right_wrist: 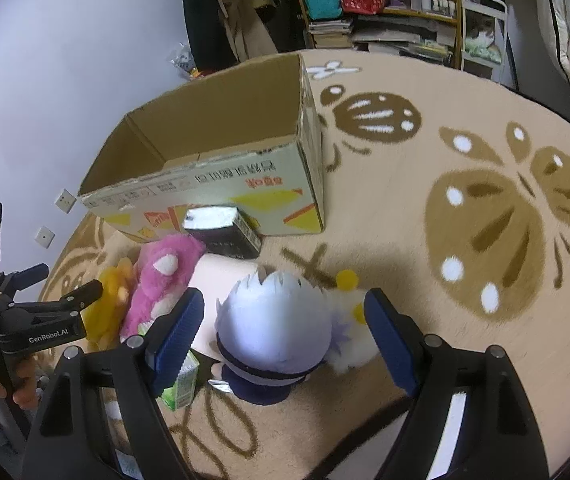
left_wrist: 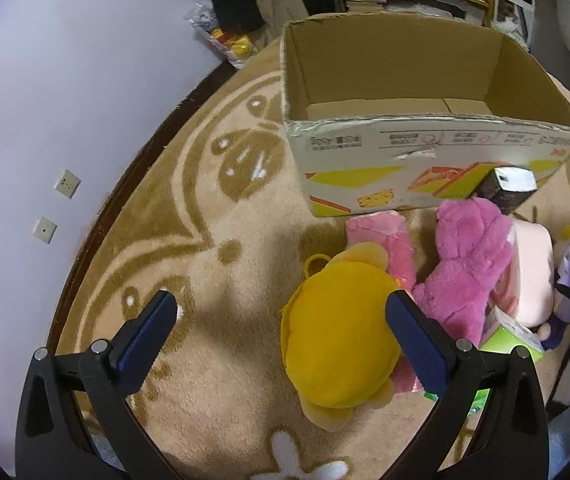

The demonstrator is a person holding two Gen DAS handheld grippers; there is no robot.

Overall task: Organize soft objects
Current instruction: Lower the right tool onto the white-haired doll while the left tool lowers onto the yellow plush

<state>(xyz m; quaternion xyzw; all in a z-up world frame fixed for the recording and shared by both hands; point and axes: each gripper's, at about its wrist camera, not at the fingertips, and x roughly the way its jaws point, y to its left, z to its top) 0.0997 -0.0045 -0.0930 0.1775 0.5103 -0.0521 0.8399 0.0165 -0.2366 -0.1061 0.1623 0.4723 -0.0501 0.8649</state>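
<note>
An open, empty cardboard box (left_wrist: 425, 76) stands on the rug; it also shows in the right wrist view (right_wrist: 221, 184). In front of it lie a yellow plush (left_wrist: 337, 336), a pink plush (left_wrist: 465, 264), a pink folded cloth (left_wrist: 385, 244), a pale pink cushion (left_wrist: 533, 272) and a white-haired doll (right_wrist: 273, 332). My left gripper (left_wrist: 281, 340) is open above the rug, its right finger beside the yellow plush. My right gripper (right_wrist: 285, 332) is open with its fingers on either side of the doll's head.
A dark carton (right_wrist: 225, 232) leans against the box front. A green carton (right_wrist: 183, 384) lies by the doll. A small white and yellow plush (right_wrist: 349, 320) sits right of the doll. Shelves and clutter (right_wrist: 385, 8) stand beyond the patterned rug (right_wrist: 485, 220).
</note>
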